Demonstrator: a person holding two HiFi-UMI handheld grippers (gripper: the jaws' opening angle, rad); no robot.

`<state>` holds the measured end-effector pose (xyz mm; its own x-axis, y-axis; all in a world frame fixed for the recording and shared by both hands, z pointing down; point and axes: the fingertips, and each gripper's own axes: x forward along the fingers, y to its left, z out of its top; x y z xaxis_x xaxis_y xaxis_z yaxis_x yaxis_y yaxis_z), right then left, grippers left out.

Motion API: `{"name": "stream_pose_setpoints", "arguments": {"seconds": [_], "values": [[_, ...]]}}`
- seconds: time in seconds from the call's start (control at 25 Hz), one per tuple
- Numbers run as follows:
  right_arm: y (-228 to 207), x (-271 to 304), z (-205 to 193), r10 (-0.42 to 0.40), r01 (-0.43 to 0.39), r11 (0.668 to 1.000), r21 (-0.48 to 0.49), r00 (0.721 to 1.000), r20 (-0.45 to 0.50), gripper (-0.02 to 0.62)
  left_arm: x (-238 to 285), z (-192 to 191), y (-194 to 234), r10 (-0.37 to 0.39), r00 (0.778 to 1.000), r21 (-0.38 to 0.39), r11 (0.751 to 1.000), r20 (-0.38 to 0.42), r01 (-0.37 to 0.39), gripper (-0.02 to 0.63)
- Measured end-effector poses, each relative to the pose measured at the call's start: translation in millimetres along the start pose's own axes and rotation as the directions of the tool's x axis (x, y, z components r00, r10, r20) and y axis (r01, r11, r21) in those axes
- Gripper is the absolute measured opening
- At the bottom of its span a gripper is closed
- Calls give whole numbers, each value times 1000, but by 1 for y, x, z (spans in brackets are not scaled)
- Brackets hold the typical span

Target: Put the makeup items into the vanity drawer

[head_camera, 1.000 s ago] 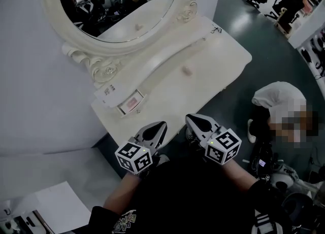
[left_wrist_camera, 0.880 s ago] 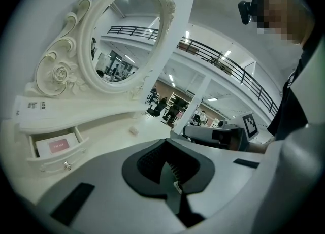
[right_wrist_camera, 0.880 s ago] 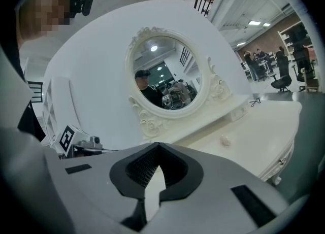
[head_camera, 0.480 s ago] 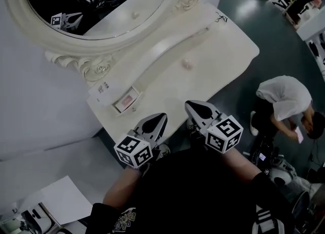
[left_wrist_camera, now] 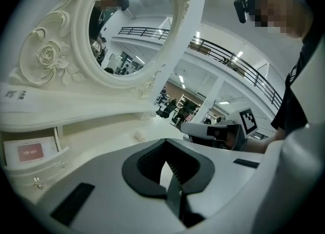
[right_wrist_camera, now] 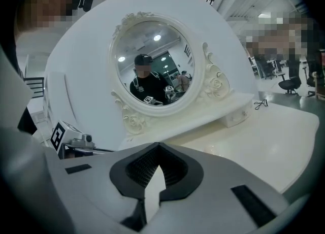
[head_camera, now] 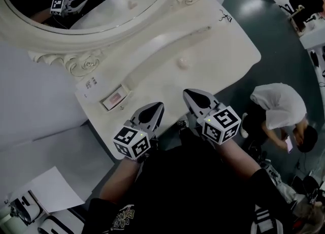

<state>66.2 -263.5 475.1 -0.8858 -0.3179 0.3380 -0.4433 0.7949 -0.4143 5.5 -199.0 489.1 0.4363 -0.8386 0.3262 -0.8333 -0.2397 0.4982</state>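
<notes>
Both sets of jaws closed, empty, left gripper (head_camera: 155,108), right gripper (head_camera: 189,95), nearer vanity (head_camera: 218,50)

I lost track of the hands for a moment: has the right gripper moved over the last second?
Yes. In the head view the right gripper has moved forward over the front edge of the vanity top, and its tip is now closer to the small pink item.

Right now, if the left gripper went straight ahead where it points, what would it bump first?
The left gripper would probably hit the white vanity top first, short of the small pink item.
</notes>
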Motion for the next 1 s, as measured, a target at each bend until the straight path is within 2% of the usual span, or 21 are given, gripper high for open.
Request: {"name": "stream_pose_setpoints", "arguments": {"seconds": [0.32, 0.52, 0.76, 0.8, 0.88, 1.0], "values": [[-56, 11, 12, 0, -2, 999, -50, 999, -45, 29, 40, 5, -2, 68, 997, -30, 997, 24, -67, 2], [-83, 22, 7, 12, -12, 1000, 1, 997, -80, 31, 52, 0, -3, 100, 995, -39, 994, 17, -99, 2], [-109, 45, -9, -1, -8, 998, -59, 988, -151, 34, 54, -5, -4, 142, 990, -64, 988, 20, -141, 2], [-113, 49, -12, -5, -7, 997, -75, 986, -167, 40, 53, -6, -4, 150, 988, -67, 987, 22, -149, 2], [-121, 59, -19, -12, -7, 995, -98, 981, -195, 104, 50, -8, -3, 168, 986, -73, 983, 25, -165, 2], [-132, 73, -26, -32, 1, 991, -136, 974, -224, 110, 43, -11, 0, 196, 980, -84, 978, 31, -193, 2]]}}
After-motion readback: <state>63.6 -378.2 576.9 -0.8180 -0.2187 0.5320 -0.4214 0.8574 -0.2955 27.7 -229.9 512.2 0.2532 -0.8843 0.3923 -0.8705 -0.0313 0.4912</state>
